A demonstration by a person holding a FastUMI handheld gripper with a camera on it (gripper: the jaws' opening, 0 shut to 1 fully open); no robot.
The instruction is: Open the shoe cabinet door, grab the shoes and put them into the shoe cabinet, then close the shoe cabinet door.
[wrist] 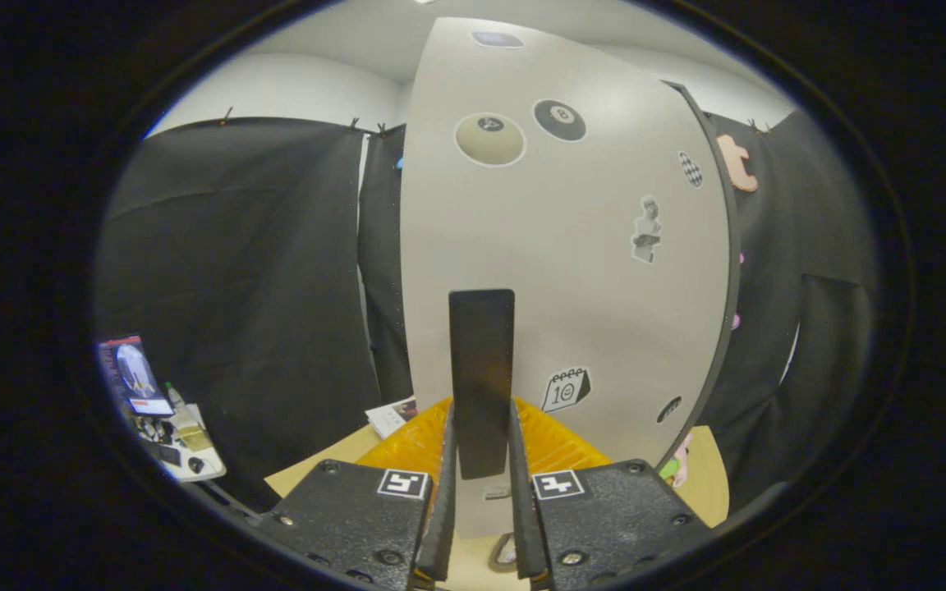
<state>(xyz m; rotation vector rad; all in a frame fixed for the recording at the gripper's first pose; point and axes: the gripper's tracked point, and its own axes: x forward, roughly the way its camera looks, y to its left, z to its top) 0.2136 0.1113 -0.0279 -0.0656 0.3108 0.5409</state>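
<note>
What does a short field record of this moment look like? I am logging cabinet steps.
door: pale cabinet door, bearing stickers, just ahead of the fingers
handle: dark upright handle on the door, between the fingers
gripper: gripper closed on the handle, a finger on each side
behind door: black cloth wall
below: wooden tabletop
door state: open or shut cannot be told

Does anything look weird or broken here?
Nothing looks broken or spilled. The tongs are closed on the dark handle of the cabinet door, which has stickers such as a calendar one.
</note>
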